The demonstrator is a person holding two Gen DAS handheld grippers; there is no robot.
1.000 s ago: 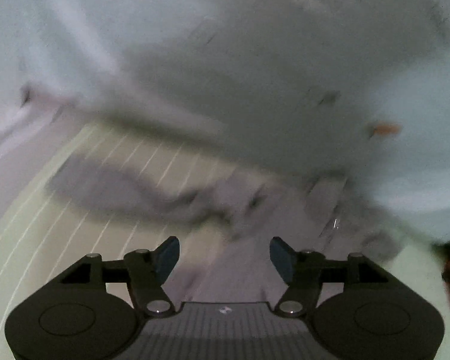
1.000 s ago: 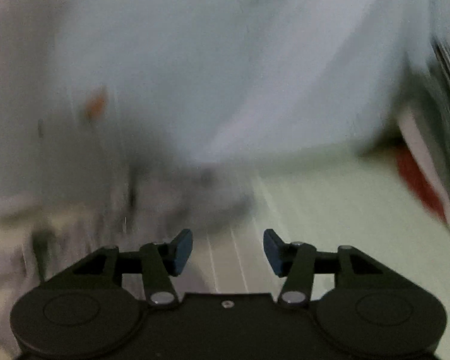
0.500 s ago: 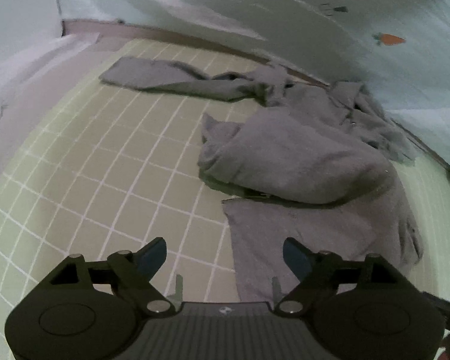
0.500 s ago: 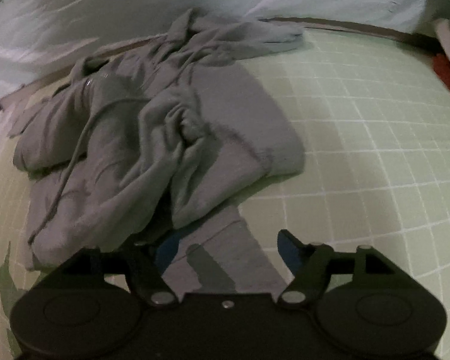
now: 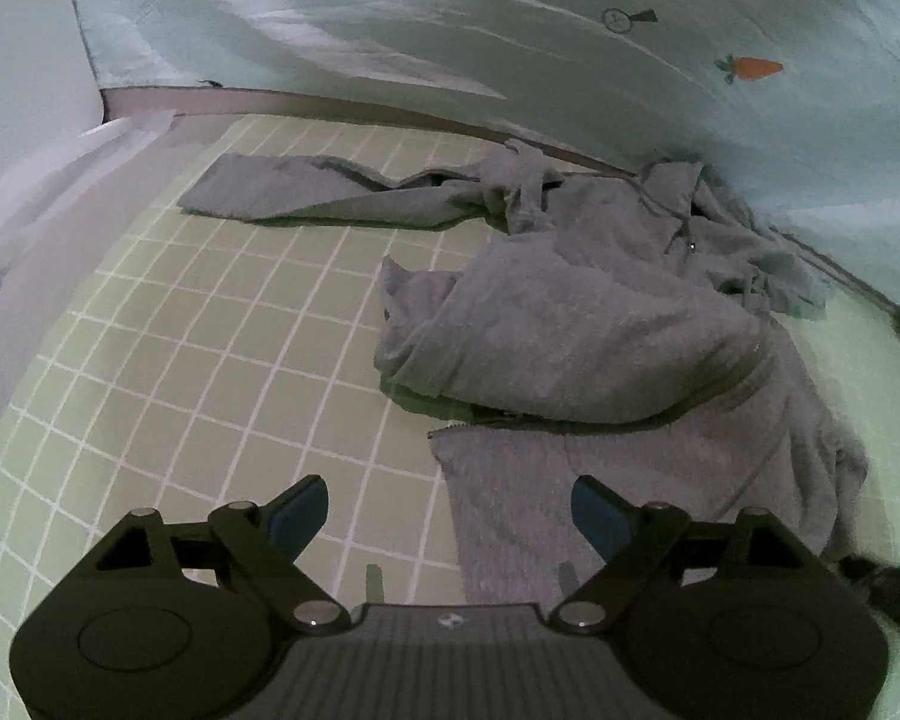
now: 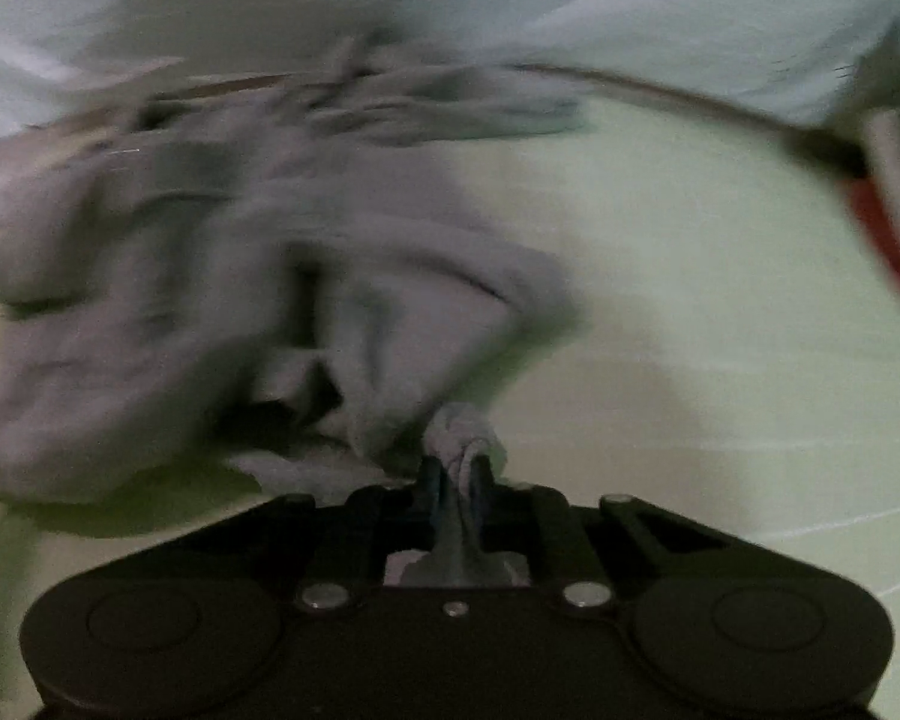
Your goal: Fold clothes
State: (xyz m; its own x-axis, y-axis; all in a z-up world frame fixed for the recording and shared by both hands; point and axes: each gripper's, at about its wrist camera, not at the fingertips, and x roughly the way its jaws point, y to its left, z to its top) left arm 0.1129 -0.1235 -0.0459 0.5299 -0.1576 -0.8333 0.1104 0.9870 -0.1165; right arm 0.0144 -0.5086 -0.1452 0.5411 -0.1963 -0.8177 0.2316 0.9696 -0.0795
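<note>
1. Left wrist view: the left gripper (image 5: 450, 510) hangs wide open and empty over a green gridded mat (image 5: 222, 360). A crumpled grey hoodie (image 5: 600, 324) lies right of centre, one sleeve stretched far left, its near hem between the fingers but untouched. Pale bedding (image 5: 450, 18) rises behind.
2. Right wrist view, blurred: the right gripper (image 6: 455, 474) is closing, pinching a bunched fold of the hoodie (image 6: 210, 312).
</note>
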